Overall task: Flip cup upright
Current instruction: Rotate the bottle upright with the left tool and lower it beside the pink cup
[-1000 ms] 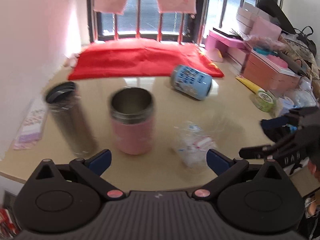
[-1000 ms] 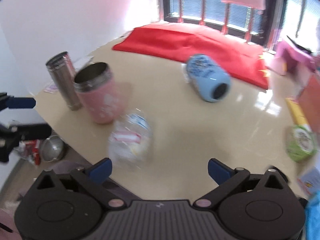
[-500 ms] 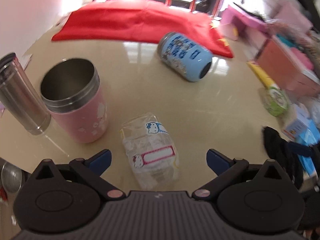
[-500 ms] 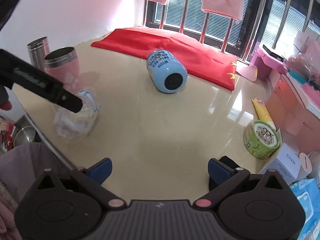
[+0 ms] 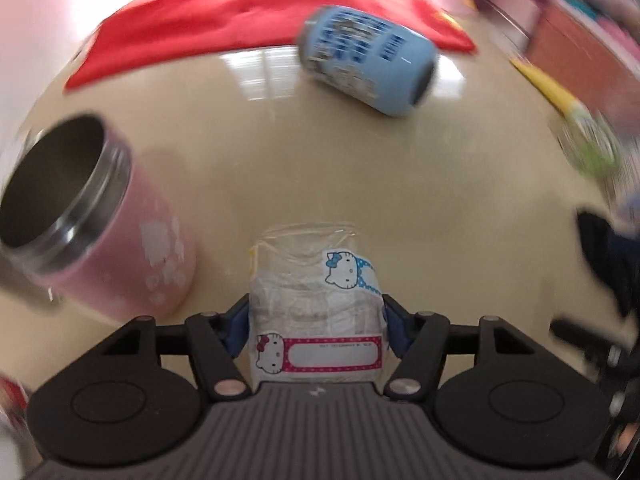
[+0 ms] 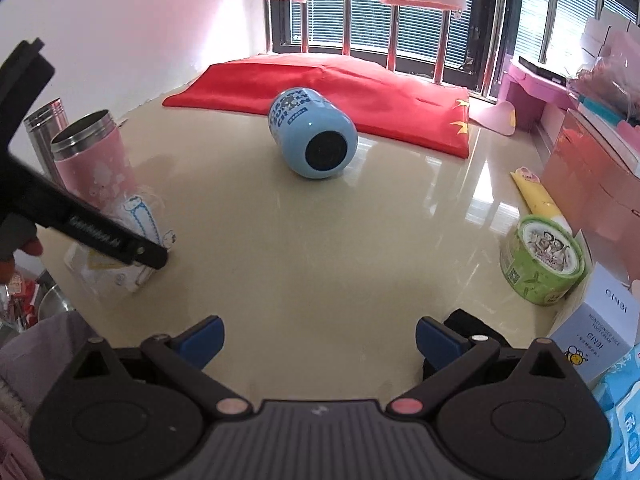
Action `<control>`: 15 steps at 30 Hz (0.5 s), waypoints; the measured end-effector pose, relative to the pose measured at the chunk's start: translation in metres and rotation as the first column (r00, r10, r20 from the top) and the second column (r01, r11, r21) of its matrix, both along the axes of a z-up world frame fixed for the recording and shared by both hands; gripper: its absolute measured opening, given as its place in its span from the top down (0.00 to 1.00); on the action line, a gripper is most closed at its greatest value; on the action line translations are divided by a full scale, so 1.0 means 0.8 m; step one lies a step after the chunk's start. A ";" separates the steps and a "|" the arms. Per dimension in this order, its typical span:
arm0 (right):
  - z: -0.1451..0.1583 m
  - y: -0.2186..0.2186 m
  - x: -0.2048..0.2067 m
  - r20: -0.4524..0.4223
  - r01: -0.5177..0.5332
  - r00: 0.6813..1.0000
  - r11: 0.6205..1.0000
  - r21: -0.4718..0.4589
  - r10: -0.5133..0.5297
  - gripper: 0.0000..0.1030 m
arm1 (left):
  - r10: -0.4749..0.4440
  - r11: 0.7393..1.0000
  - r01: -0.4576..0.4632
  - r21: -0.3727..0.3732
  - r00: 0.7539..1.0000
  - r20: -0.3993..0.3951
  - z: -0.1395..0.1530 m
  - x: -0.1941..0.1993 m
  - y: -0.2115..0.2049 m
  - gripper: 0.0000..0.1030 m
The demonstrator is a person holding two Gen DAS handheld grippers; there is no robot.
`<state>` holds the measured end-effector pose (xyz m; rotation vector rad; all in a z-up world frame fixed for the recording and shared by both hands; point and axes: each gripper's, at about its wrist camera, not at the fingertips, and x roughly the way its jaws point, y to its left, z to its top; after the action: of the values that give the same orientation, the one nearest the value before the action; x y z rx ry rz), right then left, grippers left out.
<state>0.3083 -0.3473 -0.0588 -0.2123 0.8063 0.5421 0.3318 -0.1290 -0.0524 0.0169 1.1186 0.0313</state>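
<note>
Here your left gripper is clamped on the clear cup, lying beside the pink tumbler on the table; your right gripper hangs spread wide, gripping nothing.

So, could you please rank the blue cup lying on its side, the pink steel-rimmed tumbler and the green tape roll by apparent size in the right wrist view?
1. Blue cup
2. Pink steel-rimmed tumbler, similar, so unsure
3. Green tape roll, though nearer the camera

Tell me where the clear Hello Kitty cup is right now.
The clear cup sits between the left gripper jaws at the table's near edge, just right of the pink tumbler; the blue cup lies farther back.
</note>
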 end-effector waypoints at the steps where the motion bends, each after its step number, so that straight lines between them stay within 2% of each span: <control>1: -0.001 0.000 -0.001 -0.003 0.002 1.000 1.000 0.000 -0.002 0.01 | -0.037 0.999 0.037 0.017 0.999 -0.008 0.000 0.000 -0.001 0.36; 4: -0.005 -0.001 -0.003 -0.015 0.005 1.000 1.000 0.001 -0.005 0.01 | -0.110 0.993 0.111 0.044 0.993 -0.037 -0.001 -0.004 -0.002 0.35; 7: -0.006 0.000 -0.005 -0.019 0.005 1.000 1.000 0.001 -0.005 0.01 | -0.120 0.991 0.123 0.055 0.991 -0.050 -0.003 -0.006 -0.002 0.30; 9: -0.005 0.002 -0.005 -0.018 0.008 1.000 1.000 0.003 -0.008 0.01 | -0.111 0.992 0.114 0.056 0.993 -0.047 -0.002 -0.004 -0.004 0.13; 15: 0.004 0.003 -0.010 -0.008 0.010 1.000 1.000 -0.002 -0.010 0.01 | -0.107 0.994 0.107 0.037 0.994 -0.012 0.007 0.010 -0.014 0.11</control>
<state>0.3006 -0.3449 -0.0559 -0.2075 0.8151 0.5329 0.3397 -0.1404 -0.0464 0.1110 1.1256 -0.0431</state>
